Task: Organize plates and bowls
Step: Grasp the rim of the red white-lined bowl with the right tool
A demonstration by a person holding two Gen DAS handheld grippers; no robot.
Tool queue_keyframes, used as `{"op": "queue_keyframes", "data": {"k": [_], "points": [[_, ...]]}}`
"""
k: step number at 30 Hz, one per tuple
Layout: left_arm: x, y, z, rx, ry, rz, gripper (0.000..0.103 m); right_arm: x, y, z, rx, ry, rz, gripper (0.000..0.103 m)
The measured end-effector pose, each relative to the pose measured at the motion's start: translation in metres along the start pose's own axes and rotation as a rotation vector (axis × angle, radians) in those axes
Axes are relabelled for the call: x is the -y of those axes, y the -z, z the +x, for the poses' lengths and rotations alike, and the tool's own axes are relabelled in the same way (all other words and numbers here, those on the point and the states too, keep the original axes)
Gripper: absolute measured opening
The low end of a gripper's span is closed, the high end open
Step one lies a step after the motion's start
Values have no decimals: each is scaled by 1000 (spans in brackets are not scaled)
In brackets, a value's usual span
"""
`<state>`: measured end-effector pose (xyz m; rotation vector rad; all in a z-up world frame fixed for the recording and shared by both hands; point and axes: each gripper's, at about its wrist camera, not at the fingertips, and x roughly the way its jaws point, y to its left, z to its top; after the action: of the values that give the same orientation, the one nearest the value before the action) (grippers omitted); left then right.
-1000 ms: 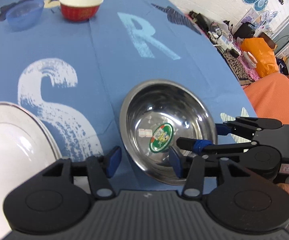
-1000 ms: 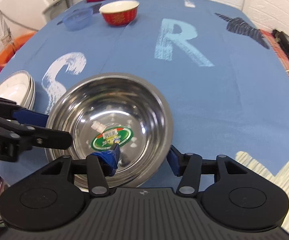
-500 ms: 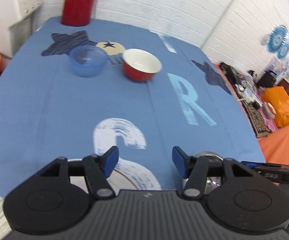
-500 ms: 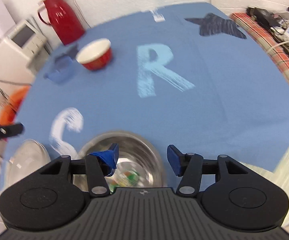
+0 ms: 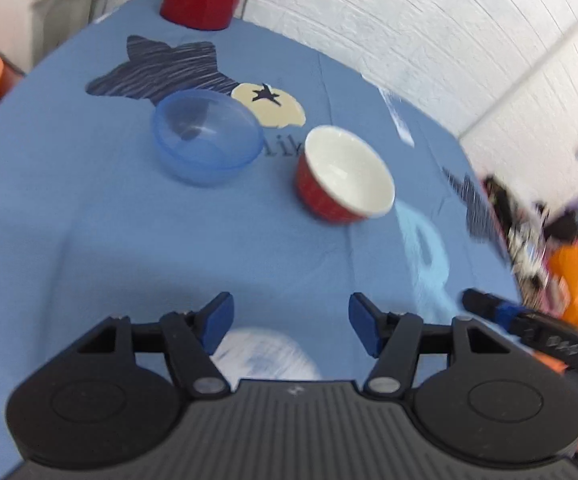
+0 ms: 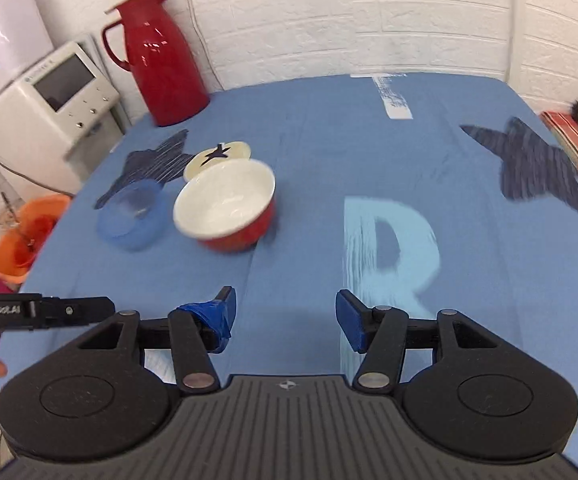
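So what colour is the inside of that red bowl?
White inside the red bowl; the right wrist view shows it best.

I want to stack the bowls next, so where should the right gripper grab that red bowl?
Take the red bowl by its rim, one finger inside and one outside. It sits upright and open, too wide to span. Probably come from the near right side, since the blue bowl crowds its left.

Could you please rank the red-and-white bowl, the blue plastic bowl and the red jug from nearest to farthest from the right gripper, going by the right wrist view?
From the right gripper:
1. Red-and-white bowl, ahead and slightly left.
2. Blue plastic bowl, further left, beside the first.
3. Red jug, at the table's far left edge by the wall.
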<state>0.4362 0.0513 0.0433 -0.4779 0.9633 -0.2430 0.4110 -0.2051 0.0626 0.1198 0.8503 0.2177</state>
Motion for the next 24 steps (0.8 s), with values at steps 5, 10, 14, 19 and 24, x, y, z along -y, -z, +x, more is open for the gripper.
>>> {"op": "queue_keyframes", "data": {"k": [5, 10, 14, 19, 24], "points": [[17, -33, 56, 25, -6, -147, 62, -1, -56, 74, -59, 25, 0, 41], [21, -52, 92, 39, -85, -173, 62, -14, -68, 129, -125, 74, -116, 41], [18, -56, 103, 36, -103, -168, 62, -12, -67, 146, -121, 16, -145, 43], [17, -59, 106, 20, -105, -134, 62, -14, -67, 149, -120, 5, -149, 50], [15, -58, 104, 26, -111, -141, 52, -17, -70, 152, -131, 17, -153, 54]]}}
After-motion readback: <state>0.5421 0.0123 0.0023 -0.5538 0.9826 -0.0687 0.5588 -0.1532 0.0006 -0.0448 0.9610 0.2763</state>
